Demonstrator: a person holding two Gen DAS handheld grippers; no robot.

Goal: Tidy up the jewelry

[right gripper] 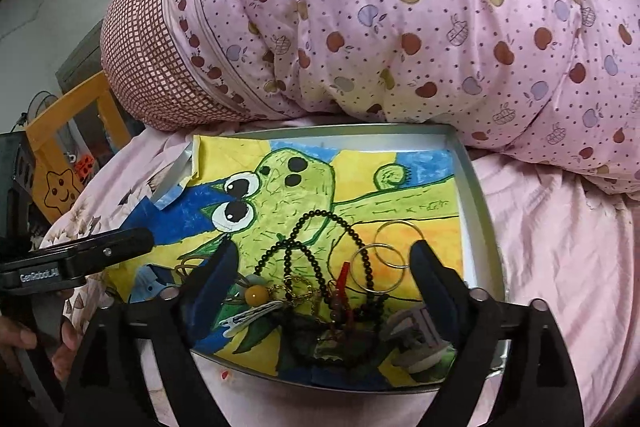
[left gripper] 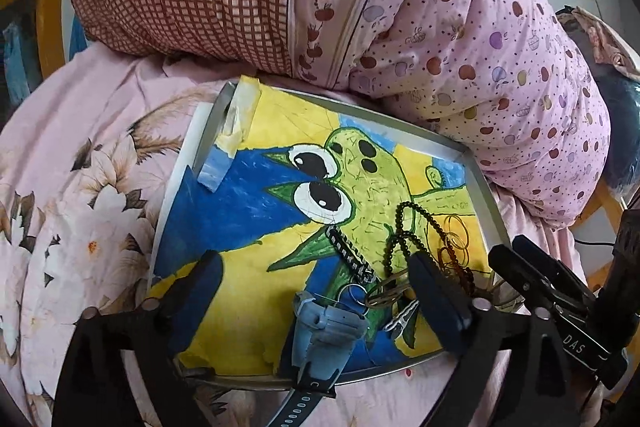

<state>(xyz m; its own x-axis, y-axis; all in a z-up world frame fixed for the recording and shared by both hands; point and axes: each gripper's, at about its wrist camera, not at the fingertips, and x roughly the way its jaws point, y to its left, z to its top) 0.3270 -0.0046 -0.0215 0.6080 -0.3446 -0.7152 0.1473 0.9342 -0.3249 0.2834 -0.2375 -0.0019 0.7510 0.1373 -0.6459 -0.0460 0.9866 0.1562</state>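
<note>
Apple-print quilt (right gripper: pixel 400 27) behind cactus painting (left gripper: pixel 248 227) on floral bedsheet (left gripper: pixel 80 207).

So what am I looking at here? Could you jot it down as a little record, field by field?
Setting: a bed with a pink floral sheet and a rolled apple-print quilt
Work surface: shallow metal tray lined with a child's cactus painting
Jewelry: dark bead necklace, thin gold hoops, blue-grey watch, woven strap, yellow bead charm, all piled at the tray's near end
Left gripper: open, above the watch
Right gripper: open, above the pile
Holding: nothing
</note>
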